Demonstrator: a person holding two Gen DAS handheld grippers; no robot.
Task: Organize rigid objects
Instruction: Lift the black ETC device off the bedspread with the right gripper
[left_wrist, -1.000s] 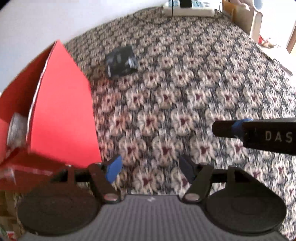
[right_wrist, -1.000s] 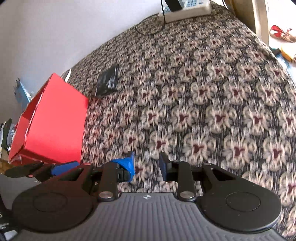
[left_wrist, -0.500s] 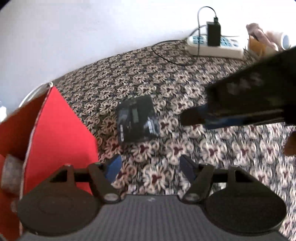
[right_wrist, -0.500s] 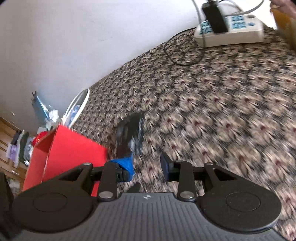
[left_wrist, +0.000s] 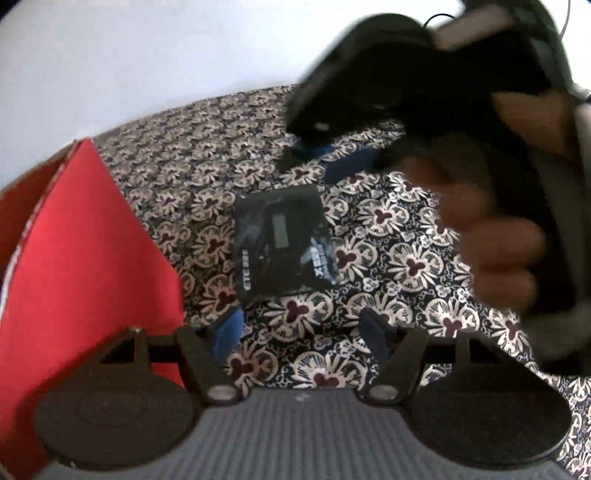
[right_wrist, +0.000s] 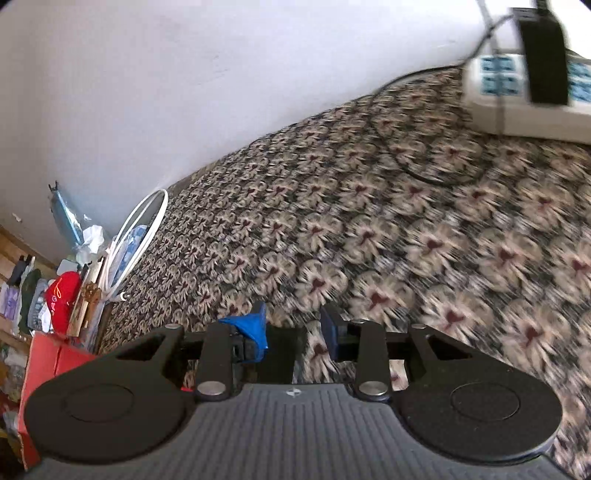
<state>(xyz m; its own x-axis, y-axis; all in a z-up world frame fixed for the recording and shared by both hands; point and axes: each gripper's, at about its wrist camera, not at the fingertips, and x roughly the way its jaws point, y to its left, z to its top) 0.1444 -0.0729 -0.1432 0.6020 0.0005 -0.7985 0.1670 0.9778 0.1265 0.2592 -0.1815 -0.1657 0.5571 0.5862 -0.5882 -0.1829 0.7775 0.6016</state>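
A flat black packet (left_wrist: 284, 243) with grey print lies on the flower-patterned cloth (left_wrist: 388, 236), just right of an open red box (left_wrist: 85, 266). My left gripper (left_wrist: 301, 332) is open and empty, a short way in front of the packet. My right gripper (left_wrist: 332, 158) is open and hangs just beyond the packet's far edge, with the hand holding it blurred at the right. In the right wrist view my right gripper (right_wrist: 293, 325) is open and empty over the cloth; the packet is hidden under it. The red box (right_wrist: 44, 365) shows at the lower left.
A white power strip (right_wrist: 524, 99) with a black charger plugged in and a black cable (right_wrist: 406, 162) lies at the far end by the white wall. A white ring (right_wrist: 136, 236) and shelf clutter with a red cap (right_wrist: 61, 299) stand beyond the cloth's left edge.
Both grippers have moved forward toward the black packet. My right gripper has swung over and past it, so the packet has left the right wrist view. The packet and box have not moved.
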